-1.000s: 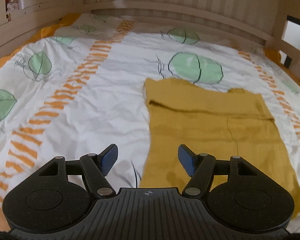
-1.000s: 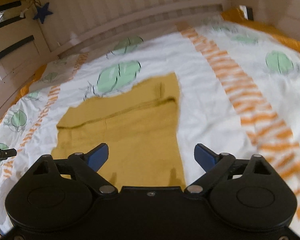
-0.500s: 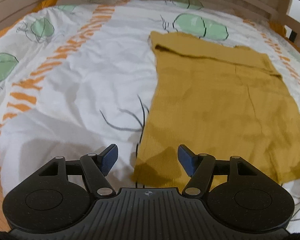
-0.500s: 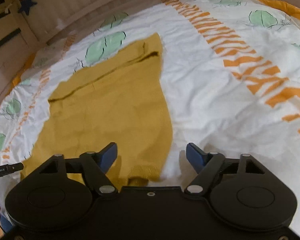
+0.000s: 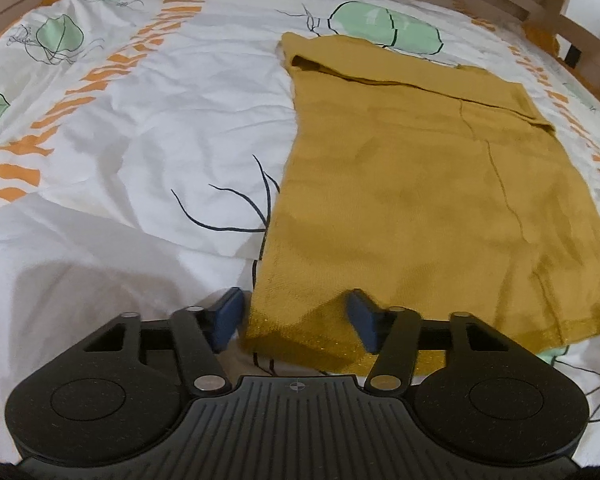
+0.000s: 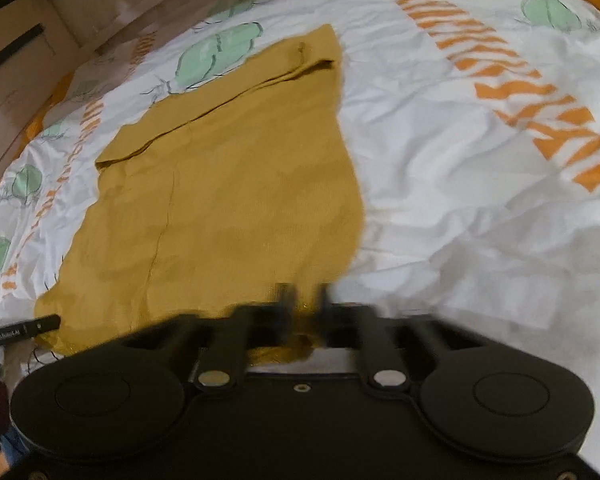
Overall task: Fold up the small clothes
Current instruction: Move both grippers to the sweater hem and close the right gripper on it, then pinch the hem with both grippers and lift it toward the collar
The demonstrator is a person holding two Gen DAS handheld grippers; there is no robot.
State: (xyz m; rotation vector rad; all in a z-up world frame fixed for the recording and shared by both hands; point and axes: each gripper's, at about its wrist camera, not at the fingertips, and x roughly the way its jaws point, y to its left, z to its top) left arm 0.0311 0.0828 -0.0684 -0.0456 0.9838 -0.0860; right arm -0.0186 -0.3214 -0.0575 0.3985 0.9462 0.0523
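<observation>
Now mustard cloth (image 5: 420, 184) flat on bed, on white duvet (image 5: 160, 128) with orange stripes and green leaf prints; far edge folded over. Left tool (image 5: 296, 316) at near left corner of cloth, jaws half apart and just been closing, corner hem between blue pads (image 5: 226, 316), pads not pressing it. Right tool (image 6: 303, 300) at near right corner, jaws just snapped narrow, pinching cloth hem; view blurred. Wooden bed frame (image 5: 556, 12) beyond duvet.
</observation>
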